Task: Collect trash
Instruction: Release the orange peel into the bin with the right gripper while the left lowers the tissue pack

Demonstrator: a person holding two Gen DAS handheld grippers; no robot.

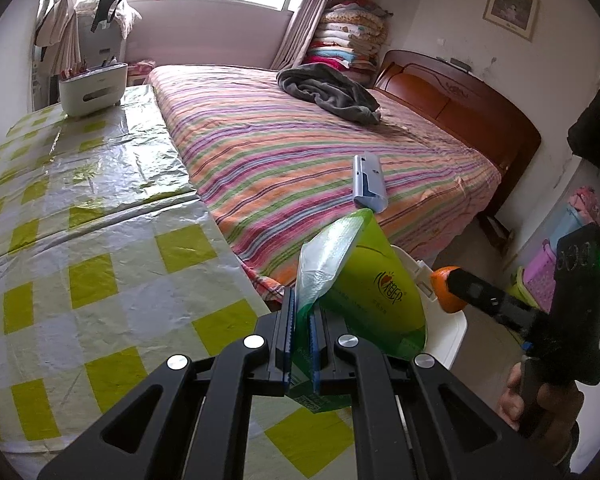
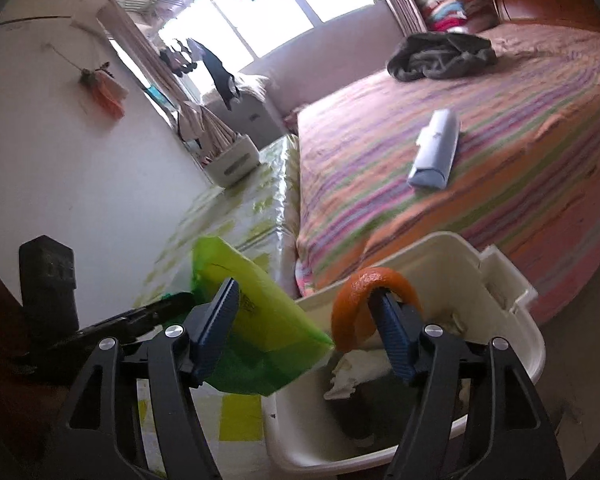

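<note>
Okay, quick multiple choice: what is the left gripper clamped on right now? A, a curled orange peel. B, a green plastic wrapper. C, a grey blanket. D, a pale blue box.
B: the left gripper is shut on the green plastic wrapper, while the curled orange peel hangs over one finger of the open right gripper above the white bin.

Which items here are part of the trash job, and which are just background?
Job:
- green wrapper, clamped in left hand-held gripper
- orange peel, hooked on one finger of the open right hand-held gripper
- white bin, crumpled paper inside

Lying about:
- blue-white box on bed
- grey blanket
- white organizer on table
</note>
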